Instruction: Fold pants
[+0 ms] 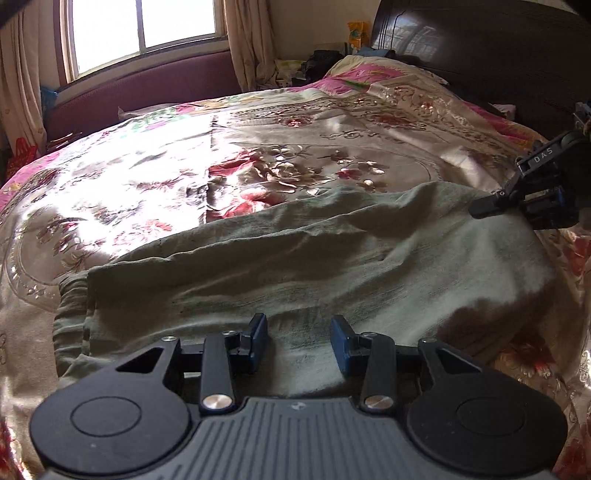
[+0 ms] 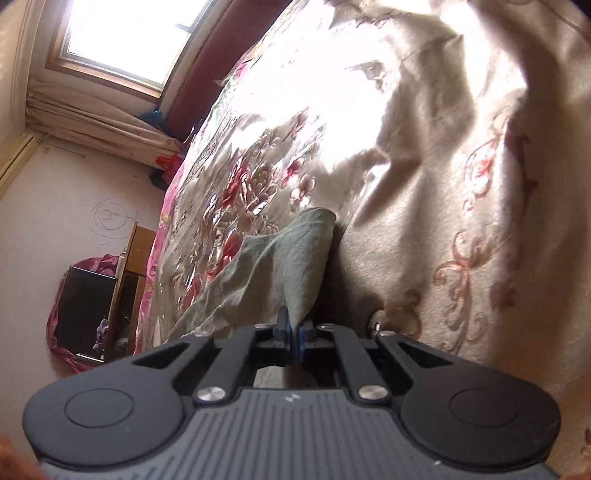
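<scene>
The pants (image 1: 295,258) lie spread across the near part of the bed, grey-green and rumpled, on top of a shiny floral bedspread (image 1: 184,184). Their gathered waistband sits at the left end, bunched in small folds. The cloth runs from there off to the right, with long creases along it and sunlight washing over the middle.

The left gripper (image 1: 298,341) is low over the near edge of the pants, its jaws standing well apart, blue pads facing each other with bare cloth showing between them. It has hold of nothing; whether the tips touch the fabric is hard to tell.

Over on the right, the right gripper (image 1: 491,205) comes in from the side at the far right end of the pants. From its own camera, the right gripper (image 2: 291,332) has its jaws pressed together, and a pinch of the pants (image 2: 280,266) goes straight into them. The cloth rises from the pads in a peaked fold, pulled up off the bedspread (image 2: 424,221), and drapes away to the left.

Beyond the bed there is a bright window (image 1: 144,29) with pale curtains on both sides, and a dark headboard (image 1: 480,55) at the right. Down past the bed's edge, the right camera shows a small wooden cabinet (image 2: 125,273) against the wall.
</scene>
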Demonstrator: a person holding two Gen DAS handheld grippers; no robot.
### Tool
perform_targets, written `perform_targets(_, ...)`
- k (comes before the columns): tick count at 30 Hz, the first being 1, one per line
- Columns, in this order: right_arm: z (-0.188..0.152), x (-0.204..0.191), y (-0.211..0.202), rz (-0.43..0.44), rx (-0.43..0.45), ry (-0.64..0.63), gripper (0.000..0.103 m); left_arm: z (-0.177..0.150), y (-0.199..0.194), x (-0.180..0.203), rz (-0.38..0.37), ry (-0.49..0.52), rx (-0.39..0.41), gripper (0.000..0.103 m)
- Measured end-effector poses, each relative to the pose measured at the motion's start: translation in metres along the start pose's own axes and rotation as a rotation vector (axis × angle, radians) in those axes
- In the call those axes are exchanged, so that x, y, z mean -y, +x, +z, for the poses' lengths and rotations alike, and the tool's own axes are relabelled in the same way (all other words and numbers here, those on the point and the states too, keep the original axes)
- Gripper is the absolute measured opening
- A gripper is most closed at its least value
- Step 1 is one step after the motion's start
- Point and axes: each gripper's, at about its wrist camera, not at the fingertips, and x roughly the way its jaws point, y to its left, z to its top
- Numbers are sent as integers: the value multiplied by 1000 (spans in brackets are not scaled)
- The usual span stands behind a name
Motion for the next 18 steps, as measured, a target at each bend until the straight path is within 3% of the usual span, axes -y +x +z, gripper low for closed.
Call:
perform_targets(3,2,-12,-17,1,30,-9,5,4,3,17,-64,11,16,52)
perform_targets(7,3,-62,-7,49,10,-68,5,2,-1,18,-79,0,33,52)
perform_targets(13,-11,-153,68,119,-106,-181,5,-11,-34,-26,-15,-132,101,52)
perform_targets(18,-55,-216,148,115,-226,-307,5,-33,-65,-62,56,-235,148,52)
